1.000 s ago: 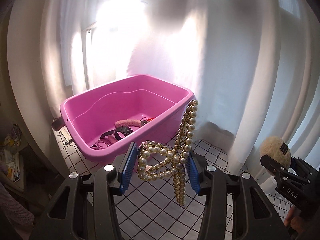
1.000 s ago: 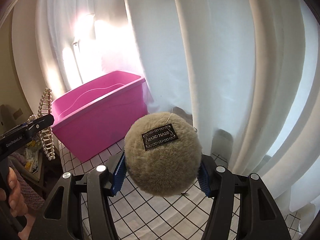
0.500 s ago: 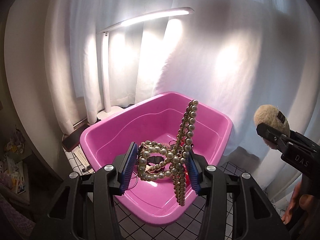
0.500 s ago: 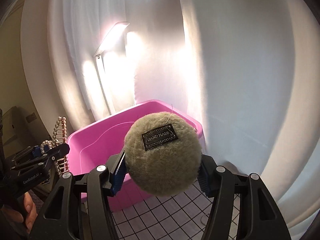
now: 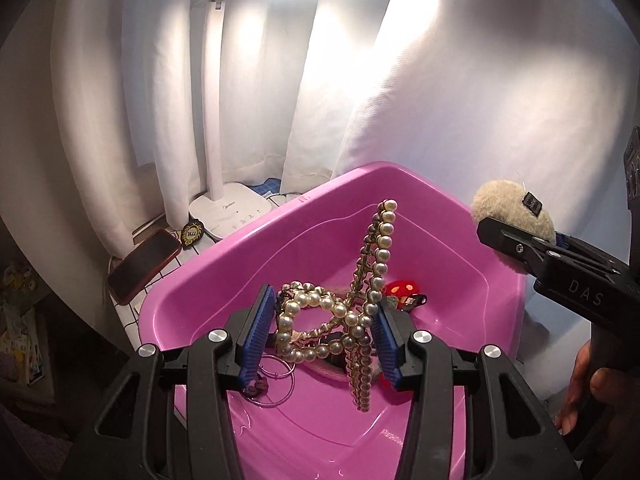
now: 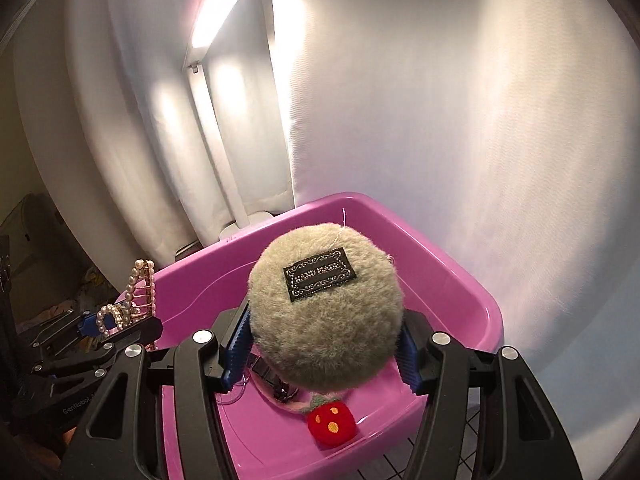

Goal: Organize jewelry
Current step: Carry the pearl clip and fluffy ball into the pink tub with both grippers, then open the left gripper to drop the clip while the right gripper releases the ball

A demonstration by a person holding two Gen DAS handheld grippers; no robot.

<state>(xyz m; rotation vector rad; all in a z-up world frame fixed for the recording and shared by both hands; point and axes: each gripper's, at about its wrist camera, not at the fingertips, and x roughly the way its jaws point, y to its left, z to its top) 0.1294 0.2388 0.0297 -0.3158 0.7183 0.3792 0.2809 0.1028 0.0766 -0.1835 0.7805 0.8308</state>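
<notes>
Jewelry fills both grippers above the pink tub (image 5: pixel 224 280). Beyond the tub's left rim, on the checked tabletop (image 5: pixel 188 248), lie a phone (image 5: pixel 142 266), a small dark badge (image 5: pixel 192 233) and the white base of a desk lamp (image 5: pixel 230 210), all backed by a white curtain (image 5: pixel 460 100). The left gripper (image 5: pixel 326 338) pinches a pearl piece (image 5: pixel 360 300) between its blue pads, one pearl loop rising above the fingers and another dangling over the tub's middle. Under it on the tub floor rest thin hoop rings (image 5: pixel 276 384) and a red strawberry charm (image 6: pixel 331 425), the charm near the tub's right wall. At the right, over that wall, the right gripper (image 6: pixel 324 354) is clamped on a round beige pompom (image 6: pixel 324 312) bearing a black label (image 6: pixel 320 274).
</notes>
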